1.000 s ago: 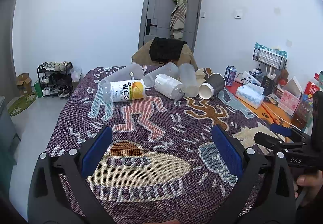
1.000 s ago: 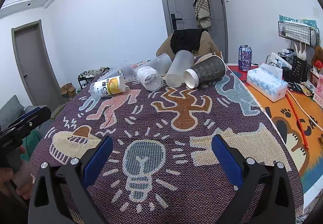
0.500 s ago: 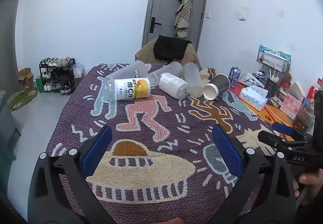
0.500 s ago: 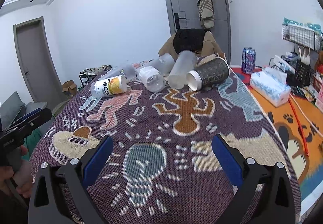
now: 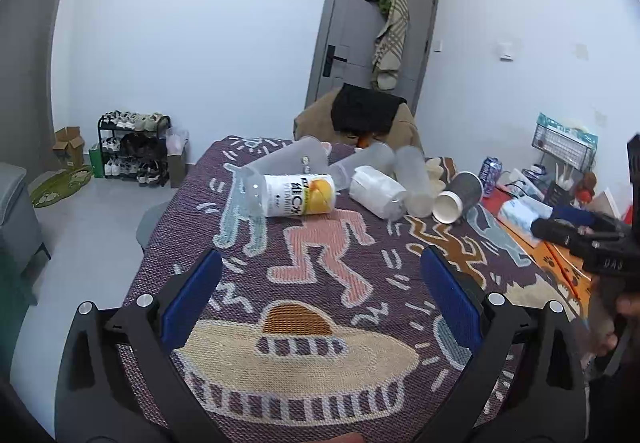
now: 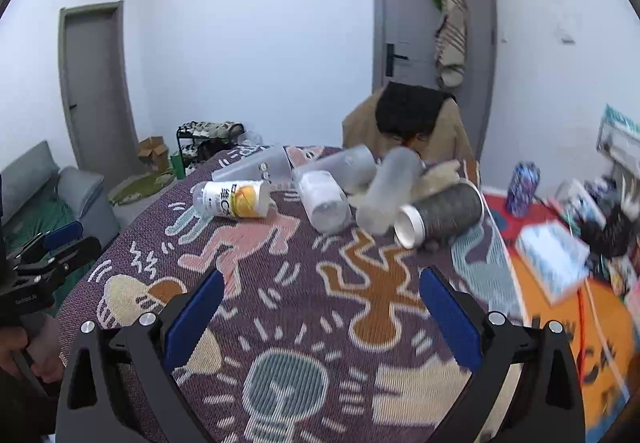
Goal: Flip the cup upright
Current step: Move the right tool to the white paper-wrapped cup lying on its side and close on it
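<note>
Both grippers (image 5: 320,299) (image 6: 320,307) nearer fallen cups (image 6: 440,213), fingers (image 6: 194,317) wide

Purple tablecloth (image 6: 304,307) with cartoon figures — pink, orange, blue; dark grey cup (image 6: 444,213), white rim; blue-padded claws.

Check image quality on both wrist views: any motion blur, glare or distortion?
Left wrist: mostly sharp, label on the orange-print cup legible; strong fisheye bending of the door; dark vignette corners.
Right wrist: motion blur, worst at right on the tissue box and blue can; dark paper cup soft.
Neither shows glare; lighting is flat, with weak shadows.
</note>
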Demonstrator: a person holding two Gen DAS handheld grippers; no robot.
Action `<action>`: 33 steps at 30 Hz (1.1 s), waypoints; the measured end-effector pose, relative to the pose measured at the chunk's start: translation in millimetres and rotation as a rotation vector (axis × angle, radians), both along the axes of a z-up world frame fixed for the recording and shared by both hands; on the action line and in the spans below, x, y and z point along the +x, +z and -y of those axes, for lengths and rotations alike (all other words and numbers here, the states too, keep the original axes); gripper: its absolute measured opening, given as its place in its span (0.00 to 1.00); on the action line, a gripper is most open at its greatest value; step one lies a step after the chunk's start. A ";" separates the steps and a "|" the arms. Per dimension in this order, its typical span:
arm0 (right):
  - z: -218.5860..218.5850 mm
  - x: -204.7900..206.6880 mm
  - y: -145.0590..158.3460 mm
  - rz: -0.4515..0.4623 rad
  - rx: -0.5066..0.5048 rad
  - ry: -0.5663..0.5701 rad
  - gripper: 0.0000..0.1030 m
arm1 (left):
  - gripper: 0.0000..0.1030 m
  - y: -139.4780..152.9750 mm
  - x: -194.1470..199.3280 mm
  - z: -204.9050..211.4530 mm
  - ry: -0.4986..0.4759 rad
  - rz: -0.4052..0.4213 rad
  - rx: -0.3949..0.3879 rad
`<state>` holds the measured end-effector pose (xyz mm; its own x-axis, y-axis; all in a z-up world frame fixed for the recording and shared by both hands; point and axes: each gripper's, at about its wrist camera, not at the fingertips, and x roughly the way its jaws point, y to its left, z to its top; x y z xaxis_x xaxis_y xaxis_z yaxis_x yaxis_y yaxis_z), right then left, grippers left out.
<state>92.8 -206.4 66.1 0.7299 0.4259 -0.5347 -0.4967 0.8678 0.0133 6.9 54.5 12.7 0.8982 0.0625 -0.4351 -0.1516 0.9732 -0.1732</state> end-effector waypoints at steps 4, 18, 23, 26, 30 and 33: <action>-12.5 18.9 10.8 -0.008 -0.015 0.030 0.93 | 0.95 -2.3 1.7 -9.8 0.029 -0.007 -0.017; -58.5 89.4 0.6 -0.091 -0.066 0.091 0.88 | 0.95 -23.9 13.5 -35.0 0.137 -0.066 -0.088; -79.7 124.6 -20.6 -0.124 -0.113 0.096 0.88 | 0.95 -33.1 16.8 -44.5 0.162 -0.087 -0.110; -92.7 147.2 -36.9 -0.138 -0.149 0.090 0.88 | 0.95 -37.4 17.1 -51.6 0.181 -0.094 -0.120; -108.9 172.8 -56.9 -0.156 -0.189 0.085 0.88 | 0.95 -46.3 19.2 -63.6 0.212 -0.120 -0.140; -122.8 190.3 -71.3 -0.171 -0.225 0.092 0.88 | 0.95 -50.7 20.2 -71.8 0.230 -0.133 -0.152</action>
<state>283.0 -83.5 -5.1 0.5848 0.3428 -0.7352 -0.5805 0.8099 -0.0840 27.1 126.2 -38.0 0.8023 0.1829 -0.5682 -0.3962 0.8752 -0.2778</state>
